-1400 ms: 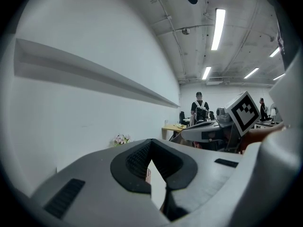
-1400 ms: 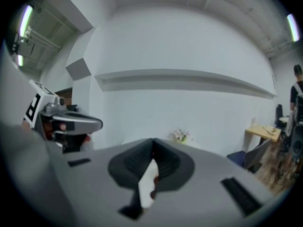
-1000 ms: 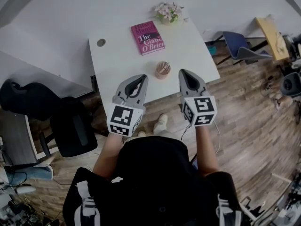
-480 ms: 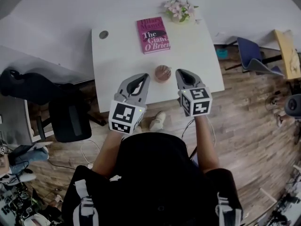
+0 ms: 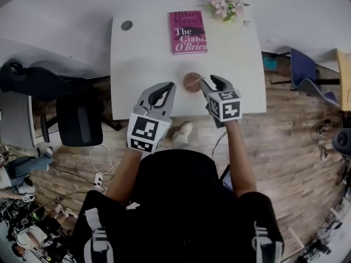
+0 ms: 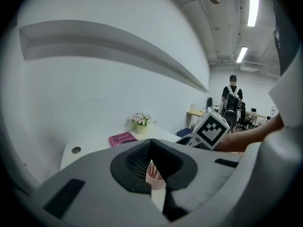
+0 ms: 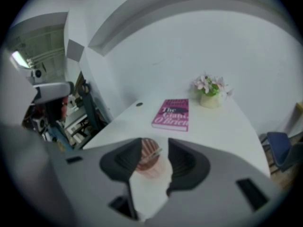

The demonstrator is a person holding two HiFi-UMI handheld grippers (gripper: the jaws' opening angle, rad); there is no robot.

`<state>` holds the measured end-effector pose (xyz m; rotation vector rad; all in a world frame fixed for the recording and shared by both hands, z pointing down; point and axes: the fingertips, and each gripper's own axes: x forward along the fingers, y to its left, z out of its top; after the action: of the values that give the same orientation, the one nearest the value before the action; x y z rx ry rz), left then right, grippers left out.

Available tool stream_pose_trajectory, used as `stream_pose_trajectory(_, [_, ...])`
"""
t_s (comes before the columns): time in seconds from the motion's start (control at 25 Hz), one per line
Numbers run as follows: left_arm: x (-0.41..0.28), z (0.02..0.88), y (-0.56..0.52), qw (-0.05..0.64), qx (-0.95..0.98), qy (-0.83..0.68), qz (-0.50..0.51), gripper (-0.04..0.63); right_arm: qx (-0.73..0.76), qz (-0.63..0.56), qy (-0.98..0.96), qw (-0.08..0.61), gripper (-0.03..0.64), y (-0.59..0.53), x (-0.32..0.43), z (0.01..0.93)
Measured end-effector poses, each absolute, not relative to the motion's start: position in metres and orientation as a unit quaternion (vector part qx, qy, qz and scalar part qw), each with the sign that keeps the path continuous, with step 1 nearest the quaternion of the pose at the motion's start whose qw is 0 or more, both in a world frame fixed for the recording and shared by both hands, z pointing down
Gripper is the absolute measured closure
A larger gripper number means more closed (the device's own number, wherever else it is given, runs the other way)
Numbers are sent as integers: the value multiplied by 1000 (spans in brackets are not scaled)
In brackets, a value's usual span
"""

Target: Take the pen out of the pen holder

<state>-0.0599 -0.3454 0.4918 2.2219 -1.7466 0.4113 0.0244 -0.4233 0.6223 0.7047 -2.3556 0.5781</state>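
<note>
Come down and forward since a second ago: right hand-held gripper [image 5: 210, 83], now over the near edge of the desk [image 5: 137, 59] instead of hanging short of it. Just been opening its jaws as well; now wide apart, nothing between the pads. Straight ahead of those jaws, just past the tips: pink slatted pen holder [image 7: 149, 163], upright, with a pale pen [image 7: 154, 151] slanting across its mouth. Lowered too, though less: left hand-held gripper [image 5: 167, 86], jaws together at the tips and empty, pen holder just ahead and to its right. Further ahead, well apart: magenta book [image 5: 188, 32]. Reads as approach nearly done and grasp being set up; pen untouched, not yet out. Calls for closing on the pen shaft alone; otherwise risks nudging the holder wall and tipping it.
</note>
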Motion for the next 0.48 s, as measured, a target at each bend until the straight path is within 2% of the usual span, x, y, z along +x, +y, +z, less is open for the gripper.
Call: stream_pose_trajectory(0.48, [-77, 511, -333, 160, 745, -629, 154, 580, 258, 224, -872, 352, 434, -429, 6, 678])
